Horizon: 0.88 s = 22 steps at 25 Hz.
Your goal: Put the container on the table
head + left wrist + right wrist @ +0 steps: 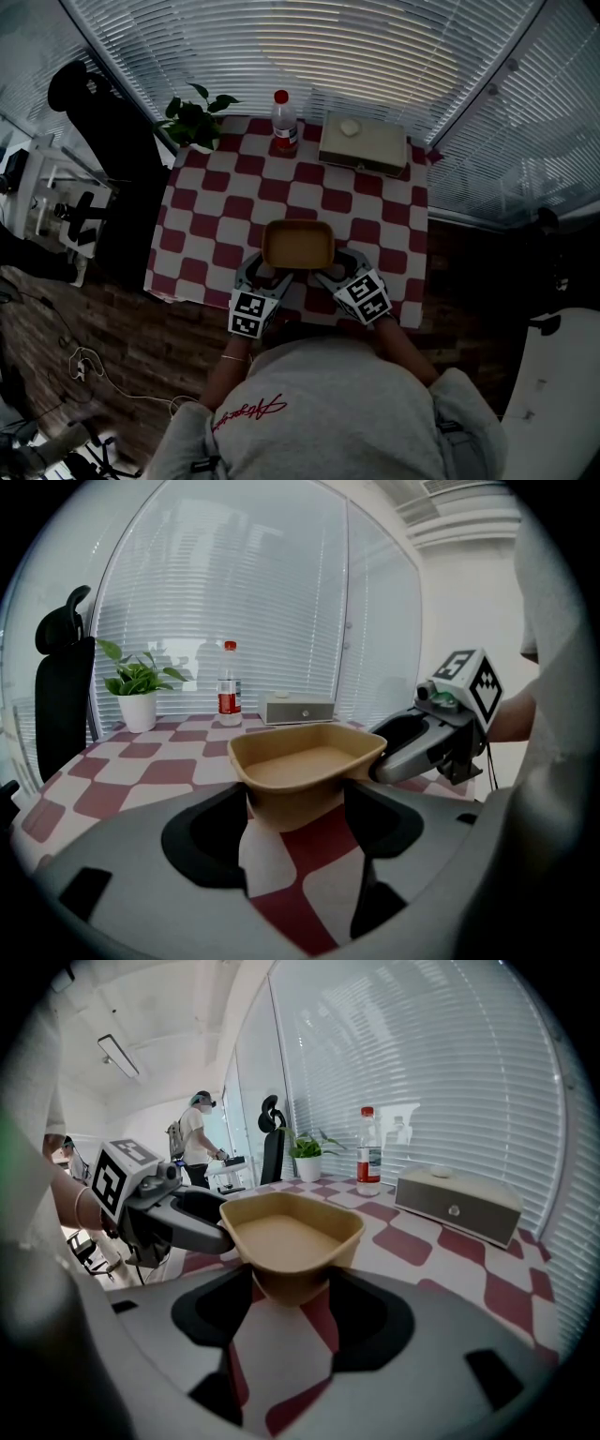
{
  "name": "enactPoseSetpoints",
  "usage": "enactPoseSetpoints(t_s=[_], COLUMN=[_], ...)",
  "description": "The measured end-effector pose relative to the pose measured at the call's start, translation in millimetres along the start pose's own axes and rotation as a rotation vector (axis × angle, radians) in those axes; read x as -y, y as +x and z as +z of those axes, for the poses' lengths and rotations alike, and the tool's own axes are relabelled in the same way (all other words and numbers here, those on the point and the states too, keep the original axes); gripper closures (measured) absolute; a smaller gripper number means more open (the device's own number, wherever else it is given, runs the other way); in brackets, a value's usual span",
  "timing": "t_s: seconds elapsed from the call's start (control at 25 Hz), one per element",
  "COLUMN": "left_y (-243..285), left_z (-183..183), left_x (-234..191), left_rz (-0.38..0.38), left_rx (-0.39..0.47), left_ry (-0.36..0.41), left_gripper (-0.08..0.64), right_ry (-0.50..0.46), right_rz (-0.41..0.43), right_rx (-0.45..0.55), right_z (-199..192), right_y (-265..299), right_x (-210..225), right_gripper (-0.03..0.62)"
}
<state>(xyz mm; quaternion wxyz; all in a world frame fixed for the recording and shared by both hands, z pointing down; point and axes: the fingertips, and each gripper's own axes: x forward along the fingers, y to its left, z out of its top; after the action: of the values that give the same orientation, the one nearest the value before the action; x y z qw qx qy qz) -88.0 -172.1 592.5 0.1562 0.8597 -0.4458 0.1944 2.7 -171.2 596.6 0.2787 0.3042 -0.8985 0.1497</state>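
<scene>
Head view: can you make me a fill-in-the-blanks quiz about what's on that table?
1. The bottle has a ____ cap.
2. At the far edge of the table, the bottle stands between the plant and the ____.
3. The container is ____ inside.
4. The left gripper and the right gripper each have their jaws closed on the ____.
Missing words: red; box; empty; container.
</scene>
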Motion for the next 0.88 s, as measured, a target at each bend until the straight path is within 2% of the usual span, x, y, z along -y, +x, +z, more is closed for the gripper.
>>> enactPoseSetpoints(t_s=[0.88], left_y=[4], left_z=[-14], left_x=[-2], left_rz=[0.005], left_rx=[-0.046], left_ry=[-0.003], left_gripper=[0.238], right_ry=[0.002], right_rz=[0.005], right_rx=[-0.027], right_z=[-8], right_y=[7], right_x=[-1], right_gripper=[0.33])
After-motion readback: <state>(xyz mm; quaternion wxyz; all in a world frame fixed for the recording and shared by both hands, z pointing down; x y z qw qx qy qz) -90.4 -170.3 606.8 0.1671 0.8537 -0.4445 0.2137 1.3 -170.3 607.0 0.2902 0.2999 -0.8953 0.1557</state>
